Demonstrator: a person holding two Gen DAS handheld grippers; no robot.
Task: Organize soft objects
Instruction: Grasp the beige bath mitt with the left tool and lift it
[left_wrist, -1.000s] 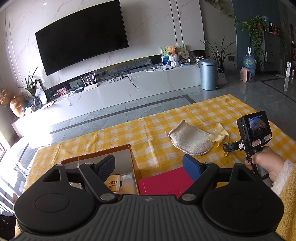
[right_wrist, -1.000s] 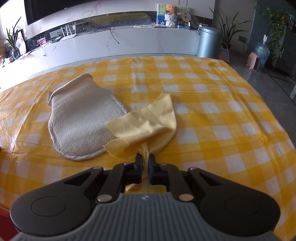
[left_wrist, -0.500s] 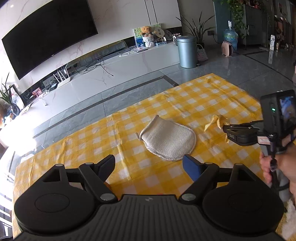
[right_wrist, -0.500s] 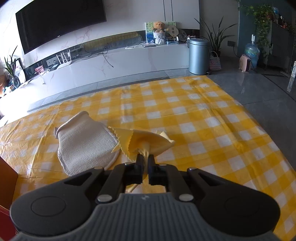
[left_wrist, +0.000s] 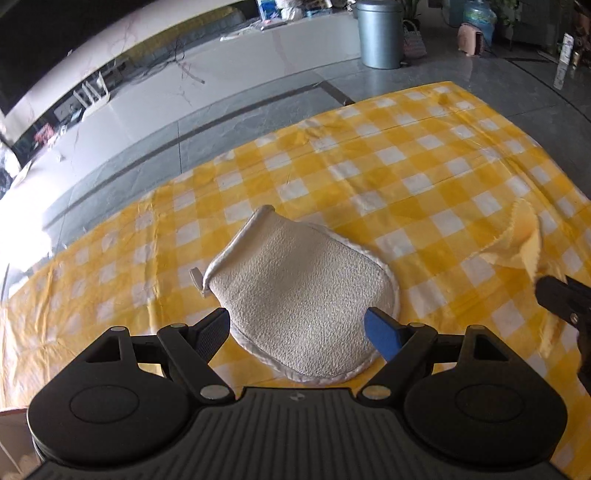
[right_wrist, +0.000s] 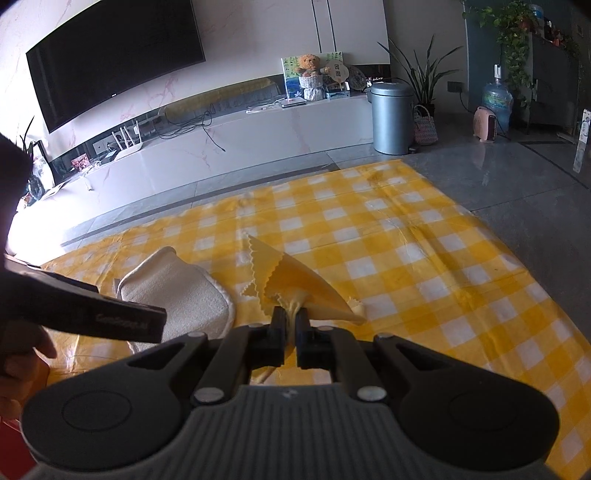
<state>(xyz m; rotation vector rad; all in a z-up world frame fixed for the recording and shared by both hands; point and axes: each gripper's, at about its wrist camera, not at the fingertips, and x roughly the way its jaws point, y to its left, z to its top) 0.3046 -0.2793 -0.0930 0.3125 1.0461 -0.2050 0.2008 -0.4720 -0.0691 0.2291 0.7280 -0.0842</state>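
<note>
Just ahead of the left gripper (left_wrist: 297, 330), between its wide-spread fingers and lying flat on the yellow checked tablecloth (left_wrist: 424, 177), is one beige mitt (left_wrist: 303, 291) with a pale bound edge; the jaws are apart and press on nothing. Off to that gripper's right, the right gripper (right_wrist: 290, 325) is clamped tight on one yellow cloth (right_wrist: 295, 284), which rises from its fingertips as a folded cone with zigzag edges, lifted clear of the table; in the left wrist view the same cloth shows at the right edge. To the right gripper's left sits the mitt, partly hidden behind the left gripper's dark body.

No container shows clearly now; only a sliver of brown at the lower left corner of the left wrist view, too little to tell what it is.

A second ago the left gripper looked over an open box and a red item with the mitt far ahead; it has since swung over and down onto the mitt. The yellow cloth then still draped on the mitt's edge; now it hangs free.

Counted: two grippers, one mitt, one cloth.
</note>
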